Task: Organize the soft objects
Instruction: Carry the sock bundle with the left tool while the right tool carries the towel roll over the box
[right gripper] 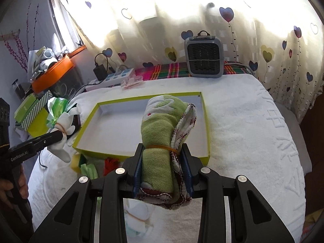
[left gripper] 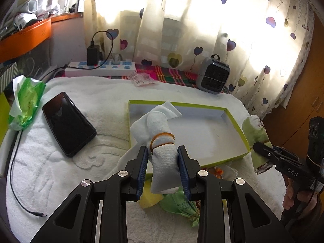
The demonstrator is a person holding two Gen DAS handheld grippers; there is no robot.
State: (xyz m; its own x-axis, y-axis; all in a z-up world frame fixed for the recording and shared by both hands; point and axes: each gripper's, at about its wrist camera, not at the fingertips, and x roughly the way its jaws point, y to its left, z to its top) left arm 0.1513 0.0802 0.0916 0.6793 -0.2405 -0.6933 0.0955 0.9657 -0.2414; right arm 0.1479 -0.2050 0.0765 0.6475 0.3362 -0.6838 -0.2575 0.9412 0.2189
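Now left gripper (left gripper: 164, 168) pinching white roll (left gripper: 162, 141) (rubber-banded), right gripper (right gripper: 164, 170) pinching green roll (right gripper: 160, 133), above box (right gripper: 89, 147).

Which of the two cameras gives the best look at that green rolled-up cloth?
The right wrist view: the green cloth roll fills its centre, clamped in the right gripper. The left wrist view shows it only small, at the right edge.

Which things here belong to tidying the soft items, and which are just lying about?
In the job: white sock roll in left gripper; green cloth roll in right gripper; empty green-rimmed box.

Lying about: phone, power strip, small heater, tissue pack.
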